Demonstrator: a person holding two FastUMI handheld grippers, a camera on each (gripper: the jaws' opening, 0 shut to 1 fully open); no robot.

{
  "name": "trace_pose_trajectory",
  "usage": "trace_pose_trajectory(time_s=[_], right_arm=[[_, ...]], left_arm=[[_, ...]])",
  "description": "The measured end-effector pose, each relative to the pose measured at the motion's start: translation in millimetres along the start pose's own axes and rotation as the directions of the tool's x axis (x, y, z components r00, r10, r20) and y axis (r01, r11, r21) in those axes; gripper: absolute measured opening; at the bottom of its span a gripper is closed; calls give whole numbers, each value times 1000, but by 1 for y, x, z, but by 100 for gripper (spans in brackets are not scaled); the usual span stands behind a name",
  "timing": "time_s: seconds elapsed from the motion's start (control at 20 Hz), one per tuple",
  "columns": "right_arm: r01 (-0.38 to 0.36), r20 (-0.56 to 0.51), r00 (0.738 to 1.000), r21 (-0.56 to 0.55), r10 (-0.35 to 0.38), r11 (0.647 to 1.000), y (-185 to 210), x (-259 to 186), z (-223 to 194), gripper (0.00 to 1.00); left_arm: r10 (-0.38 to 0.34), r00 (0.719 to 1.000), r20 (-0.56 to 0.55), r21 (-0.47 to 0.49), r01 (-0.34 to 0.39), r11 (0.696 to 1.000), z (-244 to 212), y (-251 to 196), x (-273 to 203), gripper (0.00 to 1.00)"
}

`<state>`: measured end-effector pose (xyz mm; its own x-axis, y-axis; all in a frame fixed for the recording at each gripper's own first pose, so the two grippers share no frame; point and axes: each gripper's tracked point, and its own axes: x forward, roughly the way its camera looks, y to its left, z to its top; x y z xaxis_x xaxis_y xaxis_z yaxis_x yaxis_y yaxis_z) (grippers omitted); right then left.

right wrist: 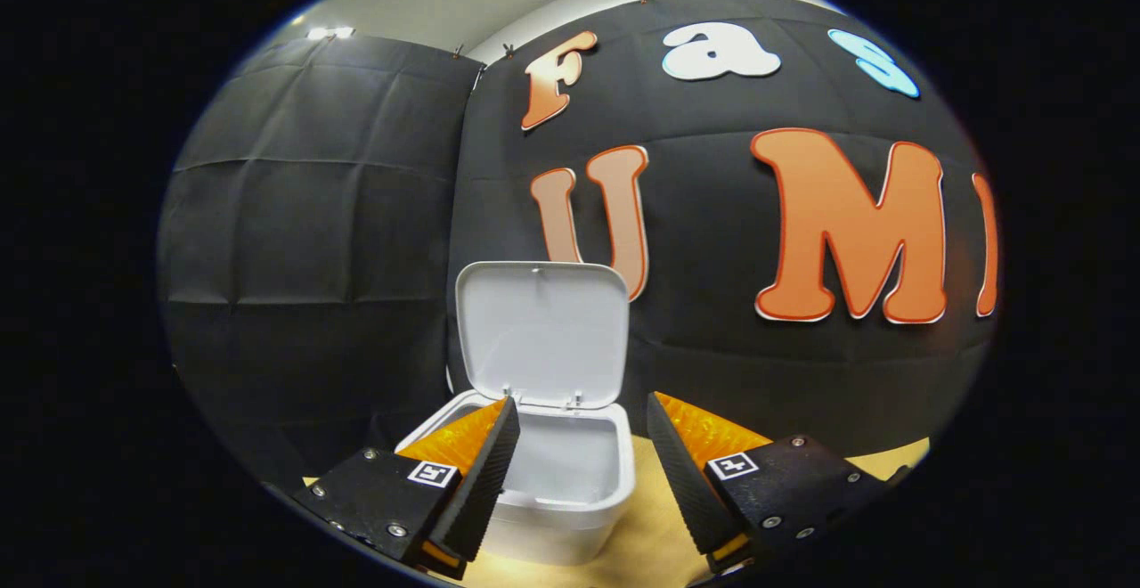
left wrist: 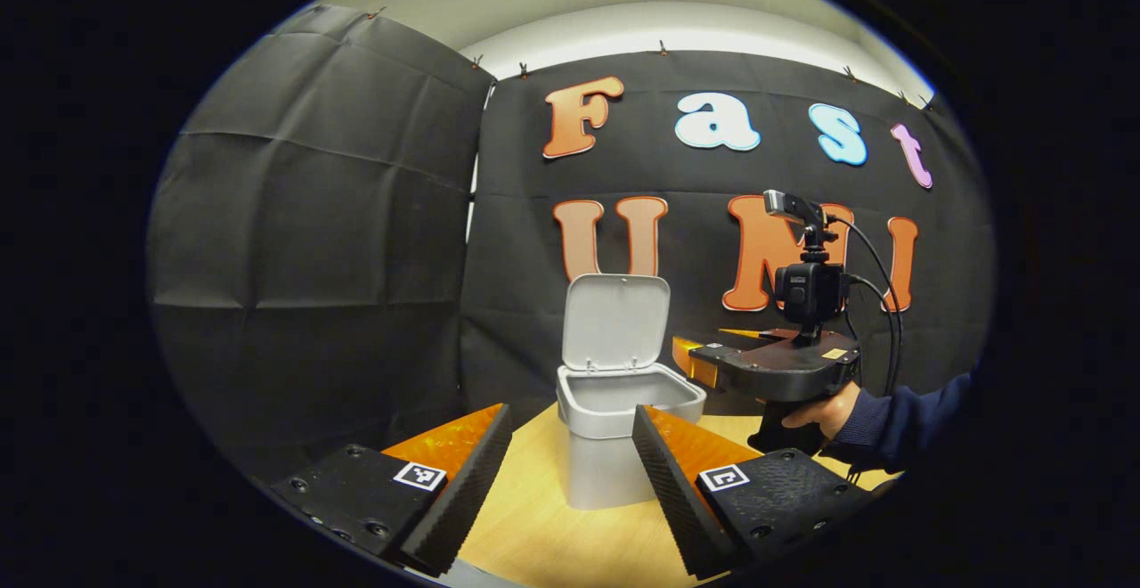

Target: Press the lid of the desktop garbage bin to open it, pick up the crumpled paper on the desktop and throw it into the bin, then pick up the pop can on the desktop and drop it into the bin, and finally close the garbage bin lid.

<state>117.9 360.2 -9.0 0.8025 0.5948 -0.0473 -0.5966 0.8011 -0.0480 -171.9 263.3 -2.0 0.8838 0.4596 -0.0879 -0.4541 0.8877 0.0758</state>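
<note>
1. I find the desktop garbage bin [left wrist: 613, 445] standing on the wooden bench [left wrist: 552, 534] with its lid [left wrist: 616, 321] swung fully upright; the paper and the pop can I cannot locate on what little bench is in sight.
2. Left tongs [left wrist: 570, 472]: spread wide, nothing between them, held low and near the bin's front; right tongs [right wrist: 577, 463]: likewise spread and empty, poised over the bin's open mouth [right wrist: 561, 463].
3. My judgement: with both tongs empty and the bin open, the step in hand is either fetching an item or closing the lid; I cannot tell which, since the bin's floor is hidden.
4. If closing: I would bring one finger behind the lid's top edge and push it forward and down squarely; press near the front centre so the latch catches; keep the other tongs clear of the rim.
5. The left gripper view gives the bin's whole body, the right tongs from outside [left wrist: 712, 365] and the hand [left wrist: 824, 410] in a dark sleeve holding it; the right gripper view gives the bin's inner walls, pale and bare as far as visible.
</note>
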Motion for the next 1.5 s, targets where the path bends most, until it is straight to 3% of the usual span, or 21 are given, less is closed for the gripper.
trace_pose_trajectory(time_s=[0.05,0.5,0.6,1.05,1.5], right_arm=[[14,3,1000,3,-14,1000,-10,-7,1,87],[170,17,985,14,-170,985,-102,-87,-4,88],[212,4,977,42,-212,976,-123,-110,-8,88],[424,-8,906,50,-424,904,-222,-195,-15,88],[541,-48,841,28,-539,841,-267,-256,-32,88]], left_arm=[[-16,1000,-4,-3,16,1000,-1,-8,2,89],[-191,981,28,-26,191,981,-8,-100,21,88],[-231,972,40,-43,233,972,-9,-122,26,94],[-387,922,10,-39,387,921,-35,-218,49,94],[-492,867,-78,-6,493,870,-103,-296,73,94]])
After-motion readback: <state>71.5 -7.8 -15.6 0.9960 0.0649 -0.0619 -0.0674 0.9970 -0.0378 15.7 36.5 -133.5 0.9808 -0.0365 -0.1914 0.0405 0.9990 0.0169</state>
